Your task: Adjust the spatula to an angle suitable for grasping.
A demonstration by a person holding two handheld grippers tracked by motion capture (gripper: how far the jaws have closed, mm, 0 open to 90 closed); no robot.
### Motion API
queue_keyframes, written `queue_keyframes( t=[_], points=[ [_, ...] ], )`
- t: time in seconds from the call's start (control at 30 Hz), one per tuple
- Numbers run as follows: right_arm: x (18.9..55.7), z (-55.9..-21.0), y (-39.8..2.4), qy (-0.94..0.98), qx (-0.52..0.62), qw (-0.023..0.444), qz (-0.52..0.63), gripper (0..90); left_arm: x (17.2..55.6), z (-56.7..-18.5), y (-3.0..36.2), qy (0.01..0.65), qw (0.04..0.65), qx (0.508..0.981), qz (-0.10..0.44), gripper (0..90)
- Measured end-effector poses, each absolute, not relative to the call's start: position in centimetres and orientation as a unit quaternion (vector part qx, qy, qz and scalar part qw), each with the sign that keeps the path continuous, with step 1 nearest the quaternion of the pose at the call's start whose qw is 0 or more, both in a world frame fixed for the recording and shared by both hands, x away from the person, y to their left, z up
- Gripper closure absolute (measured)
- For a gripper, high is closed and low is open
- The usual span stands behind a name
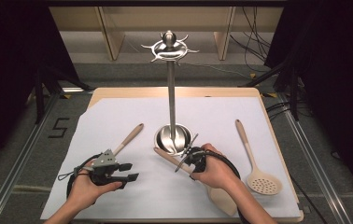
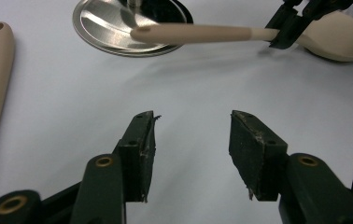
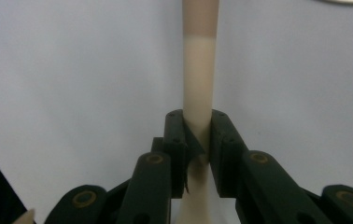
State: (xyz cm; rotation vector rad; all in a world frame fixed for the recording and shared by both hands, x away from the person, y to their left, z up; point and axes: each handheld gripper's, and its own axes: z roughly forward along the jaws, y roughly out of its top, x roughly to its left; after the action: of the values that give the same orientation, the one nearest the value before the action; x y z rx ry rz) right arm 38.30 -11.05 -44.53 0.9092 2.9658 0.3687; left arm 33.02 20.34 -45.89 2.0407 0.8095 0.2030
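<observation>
Gripping the spatula point(image 3: 199, 84) handle, right gripper point(image 3: 198, 140) jaws clamped across its long axis; left gripper point(image 2: 191, 149) open, empty.

Left gripper point(image 2: 193, 154) hovering over white sheet point(image 2: 72, 116), jaws gaping (nothing between); far off, right gripper point(image 2: 284, 30) pinching spatula point(image 2: 198, 33) by stand base point(image 2: 114, 23).
</observation>
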Motion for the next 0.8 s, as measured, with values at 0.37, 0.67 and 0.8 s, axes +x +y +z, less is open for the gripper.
queue_keyframes(
  t=[0.37,0.67,0.8],
  points=[
    [36.4,-42.2,-13.8,0.918,0.316,0.042,0.236,79.4,33.1,-45.9,20.3,0.327,0.458,0.823,0.083,47.4],
    [34.6,-41.2,-16.2,0.889,0.311,0.09,0.324,79.5,33.1,-45.9,20.2,0.33,0.46,0.819,0.095,44.4],
    [34.0,-41.0,-16.6,0.876,0.303,0.109,0.358,79.5,33.2,-45.8,20.2,0.328,0.457,0.821,0.095,43.1]
  ],
)
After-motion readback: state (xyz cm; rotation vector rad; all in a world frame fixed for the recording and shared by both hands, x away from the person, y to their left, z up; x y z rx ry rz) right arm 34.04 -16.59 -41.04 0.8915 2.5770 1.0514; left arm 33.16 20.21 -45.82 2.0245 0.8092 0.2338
